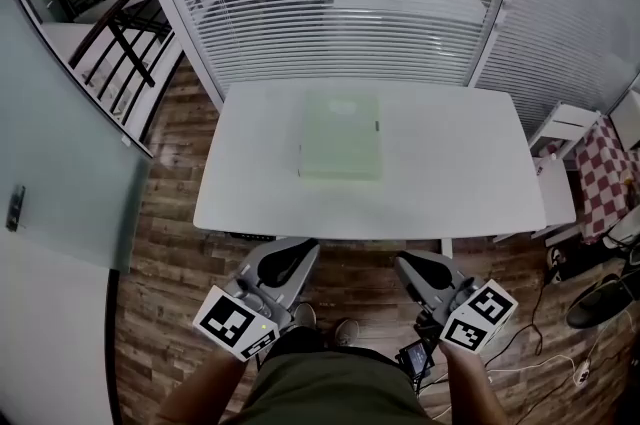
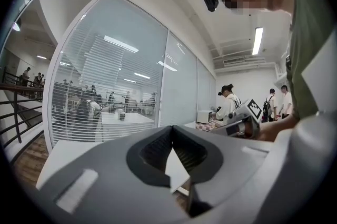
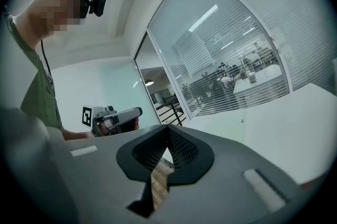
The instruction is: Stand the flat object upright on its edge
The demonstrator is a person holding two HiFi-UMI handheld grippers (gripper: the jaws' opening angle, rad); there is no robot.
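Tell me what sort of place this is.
Probably an office or lab workspace: glass partition walls with blinds, a plain white table, ceiling strip lights, and other people at tables nearby.

No readable text or numbers — only square coded markers (image 1: 237, 323), on left gripper (image 1: 303, 248), right gripper (image 1: 403, 263)

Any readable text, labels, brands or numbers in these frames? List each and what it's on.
No legible words or numbers in any view.
Marker cube on left gripper: black-and-white square pattern, no letters.
Marker cube on right gripper: same.
Flat green object: small dark mark at its right edge, too small to read.
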